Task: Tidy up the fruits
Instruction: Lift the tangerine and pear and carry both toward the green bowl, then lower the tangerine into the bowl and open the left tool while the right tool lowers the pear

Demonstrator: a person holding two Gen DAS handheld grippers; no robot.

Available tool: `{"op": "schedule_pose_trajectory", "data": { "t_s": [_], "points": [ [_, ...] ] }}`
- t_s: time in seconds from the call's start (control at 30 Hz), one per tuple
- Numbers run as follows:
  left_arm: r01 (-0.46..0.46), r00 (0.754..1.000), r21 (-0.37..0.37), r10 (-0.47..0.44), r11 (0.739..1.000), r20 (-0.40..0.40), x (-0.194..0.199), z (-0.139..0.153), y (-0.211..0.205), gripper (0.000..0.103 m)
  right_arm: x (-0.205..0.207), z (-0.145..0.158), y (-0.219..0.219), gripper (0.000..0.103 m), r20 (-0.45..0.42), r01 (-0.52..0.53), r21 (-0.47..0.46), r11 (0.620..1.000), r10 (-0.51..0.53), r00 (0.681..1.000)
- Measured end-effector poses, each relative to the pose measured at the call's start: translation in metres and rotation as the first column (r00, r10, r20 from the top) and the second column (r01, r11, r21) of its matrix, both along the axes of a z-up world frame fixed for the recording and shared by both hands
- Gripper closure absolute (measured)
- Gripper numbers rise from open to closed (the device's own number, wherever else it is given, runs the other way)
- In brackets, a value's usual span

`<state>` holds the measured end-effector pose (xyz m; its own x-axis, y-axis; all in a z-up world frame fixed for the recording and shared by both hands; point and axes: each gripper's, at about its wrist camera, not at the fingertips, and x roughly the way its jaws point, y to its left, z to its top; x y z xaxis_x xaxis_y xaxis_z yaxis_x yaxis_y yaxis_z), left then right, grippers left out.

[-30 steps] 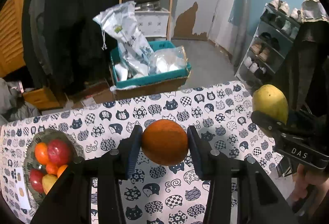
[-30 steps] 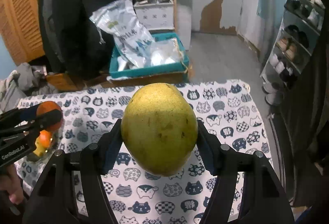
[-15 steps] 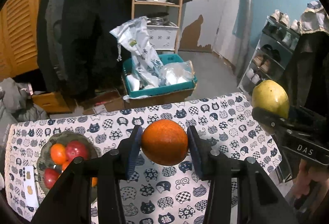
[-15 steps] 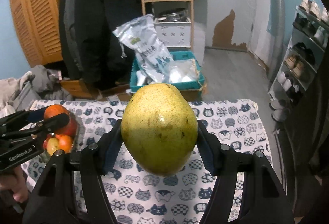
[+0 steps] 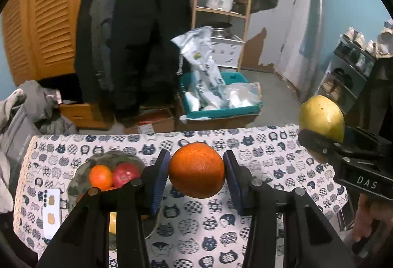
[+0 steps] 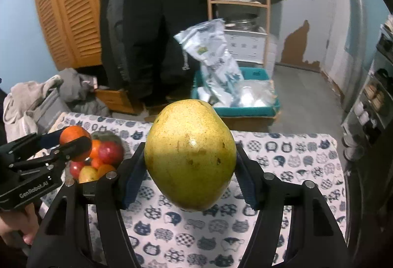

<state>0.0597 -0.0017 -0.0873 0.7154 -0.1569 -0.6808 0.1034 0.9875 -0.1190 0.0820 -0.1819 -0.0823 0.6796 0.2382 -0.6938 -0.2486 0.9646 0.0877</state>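
Bowl [image 5: 81, 169] as the landmark: sits at the left end of the cat-print tablecloth [image 5: 245, 231], already holding a tangerine [image 5: 100, 176], a red apple [image 5: 125, 174] and more fruit half hidden behind the left gripper's finger. Left gripper [image 5: 196, 171] clamped on an orange [image 5: 196, 169], pads pressed on both flanks, fruit lifted clear of the cloth, just right of the bowl and a little above its rim. Nearer of the two to the bowl, clearly. Coming move, by the look of it: carry leftward and down over the pile, then release.

Right gripper [image 6: 190, 162] closed on a yellow-green pear [image 6: 190, 156], held wider because the fruit is fatter. Pear's long axis upright between the pads, narrow end up, a speckled skin and a bright glint on the front. Hangs well right of the bowl, out over the cloth's right half, so a longer trip across. From the right wrist view the orange [image 6: 73, 142] appears directly in front of the bowl's fruit [image 6: 110, 152], left fingers between pear and pile: risk of crowding if both go in together.

Writing: "DAS" in white on the right gripper's body, "GenRobot.AI" on the left gripper's side. Print on the silver bag [image 5: 201, 59] in the teal crate [image 5: 221, 110] behind the bowl too small to read.
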Motion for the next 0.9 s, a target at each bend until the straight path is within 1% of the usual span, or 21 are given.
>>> {"op": "schedule_pose_trajectory", "data": {
  "t_s": [0.23, 0.5, 0.67, 0.9],
  "points": [
    [-0.069, 0.998, -0.004, 0.068, 0.998, -0.006, 0.0, -0.004, 0.037, 0.058, 0.009, -0.002, 0.038, 0.036, -0.01, -0.066, 0.009, 0.998, 0.066, 0.998],
    [-0.153, 0.988, -0.005, 0.153, 0.988, -0.023, -0.001, -0.014, 0.083, 0.058, 0.022, -0.007, 0.086, 0.036, -0.029, -0.141, 0.02, 0.99, 0.141, 0.99],
    [-0.201, 0.978, 0.003, 0.201, 0.98, -0.046, 0.002, -0.027, 0.109, 0.058, 0.029, -0.014, 0.114, 0.036, -0.051, -0.182, 0.033, 0.983, 0.183, 0.982],
    [-0.246, 0.966, -0.001, 0.245, 0.969, -0.088, 0.004, -0.046, 0.141, 0.058, 0.038, -0.029, 0.154, 0.036, -0.085, -0.231, 0.028, 0.973, 0.232, 0.969]
  ]
}}
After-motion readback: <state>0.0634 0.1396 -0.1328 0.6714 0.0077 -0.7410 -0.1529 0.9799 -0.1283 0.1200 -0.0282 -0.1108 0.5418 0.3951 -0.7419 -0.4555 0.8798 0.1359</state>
